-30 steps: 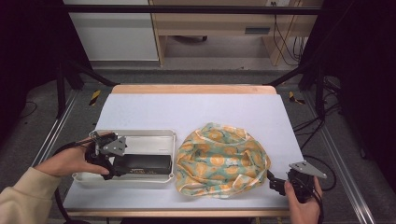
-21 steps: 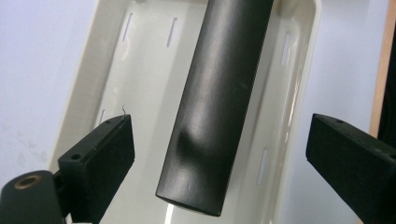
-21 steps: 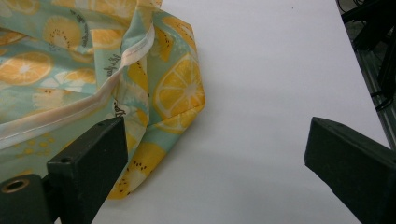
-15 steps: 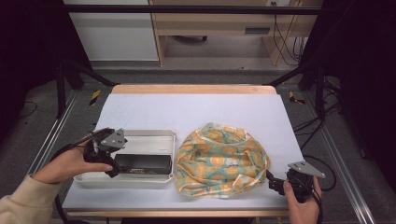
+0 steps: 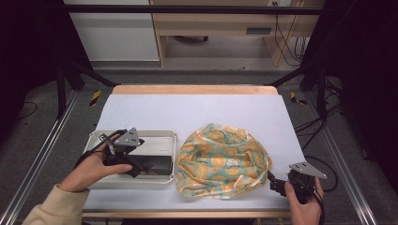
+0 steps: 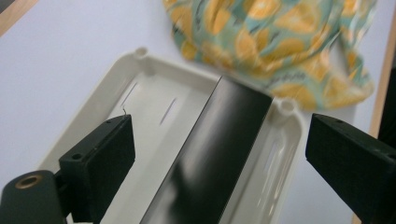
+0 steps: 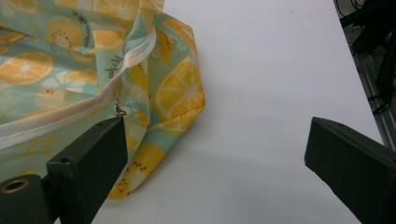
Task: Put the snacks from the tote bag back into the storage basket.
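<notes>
Since a second ago, left gripper (image 5: pixel 141 161) has shifted slightly over the black box (image 6: pixel 210 154), jaws apart and straddling it, likely to grasp it. Box lies in white tray (image 5: pixel 155 139). Right gripper (image 5: pixel 277 185), jaws apart, waits beside the patterned cloth (image 5: pixel 223 159).

Black box's (image 6: pixel 205 158) near end cut off below
</notes>
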Tool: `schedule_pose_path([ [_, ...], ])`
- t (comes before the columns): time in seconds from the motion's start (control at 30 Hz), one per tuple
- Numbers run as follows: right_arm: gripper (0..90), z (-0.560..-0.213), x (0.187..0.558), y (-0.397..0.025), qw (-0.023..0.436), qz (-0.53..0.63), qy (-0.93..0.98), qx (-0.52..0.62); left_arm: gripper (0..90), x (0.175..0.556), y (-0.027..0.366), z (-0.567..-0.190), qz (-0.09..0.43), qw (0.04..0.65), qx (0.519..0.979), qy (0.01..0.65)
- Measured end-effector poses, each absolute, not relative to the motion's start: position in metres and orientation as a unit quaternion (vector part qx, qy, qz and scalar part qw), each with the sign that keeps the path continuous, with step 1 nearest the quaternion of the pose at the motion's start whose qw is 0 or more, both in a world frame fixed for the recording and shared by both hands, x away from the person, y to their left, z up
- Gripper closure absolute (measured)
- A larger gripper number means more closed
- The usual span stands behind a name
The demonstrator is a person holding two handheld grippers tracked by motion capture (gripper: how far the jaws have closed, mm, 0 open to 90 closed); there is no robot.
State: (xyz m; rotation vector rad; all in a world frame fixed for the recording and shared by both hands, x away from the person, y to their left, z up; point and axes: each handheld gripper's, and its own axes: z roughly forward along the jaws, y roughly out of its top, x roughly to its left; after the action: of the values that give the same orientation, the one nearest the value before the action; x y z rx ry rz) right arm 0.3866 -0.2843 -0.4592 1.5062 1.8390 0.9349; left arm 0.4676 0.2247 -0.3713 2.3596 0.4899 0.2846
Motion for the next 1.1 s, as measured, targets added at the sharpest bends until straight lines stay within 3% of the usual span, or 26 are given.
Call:
schedule_pose_path([
  [0.37,6.4,-0.457,0.386,-0.286,0.293,0.354,0.687,0.563,8.7,0.477,0.214,-0.381,0.146,0.332,0.906,0.217],
  [1.1,6.3,-0.456,0.386,-0.281,0.296,0.350,0.696,0.553,9.6,0.500,0.335,-0.394,0.202,0.365,0.821,0.390],
])
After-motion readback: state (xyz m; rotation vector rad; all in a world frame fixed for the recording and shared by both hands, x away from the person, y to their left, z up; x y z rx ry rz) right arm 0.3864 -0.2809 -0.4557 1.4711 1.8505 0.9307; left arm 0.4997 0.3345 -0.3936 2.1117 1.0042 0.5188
